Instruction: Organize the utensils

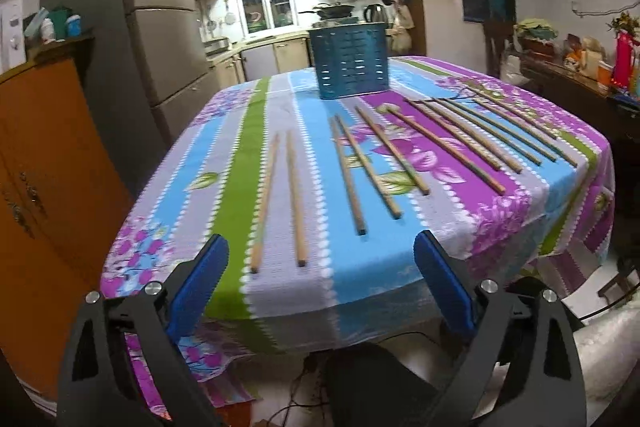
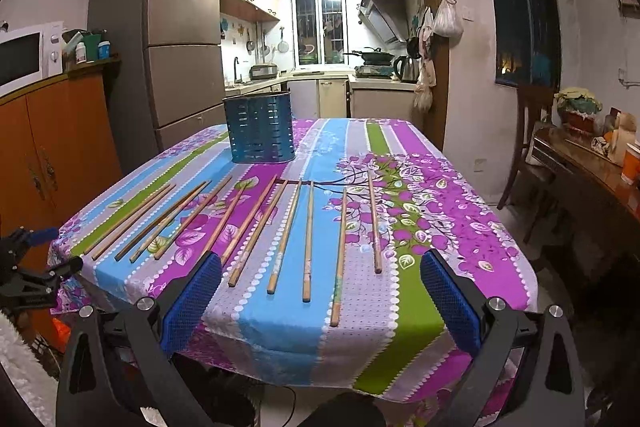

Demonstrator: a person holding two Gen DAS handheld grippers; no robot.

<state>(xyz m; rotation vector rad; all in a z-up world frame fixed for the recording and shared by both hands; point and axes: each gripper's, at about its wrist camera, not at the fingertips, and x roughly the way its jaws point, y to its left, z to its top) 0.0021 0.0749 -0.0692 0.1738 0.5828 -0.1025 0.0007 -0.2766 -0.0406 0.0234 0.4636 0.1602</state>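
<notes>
A table (image 2: 400, 359) under a flowery striped cloth (image 2: 472, 227) carries a row of wooden chopsticks (image 2: 308, 239) just ahead of the tongs and a blue slotted holder (image 2: 259, 134) standing farther off.

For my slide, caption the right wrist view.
Open right gripper faces chopsticks lined before a blue holder.

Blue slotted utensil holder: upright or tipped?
Upright. The blue slotted utensil holder stands on its base on the striped tablecloth, rim on top; contents cannot be seen.

Wooden matt chopsticks (image 2: 307, 241); perforated blue holder (image 2: 259, 133); woven cloth tablecloth (image 2: 460, 227).
</notes>
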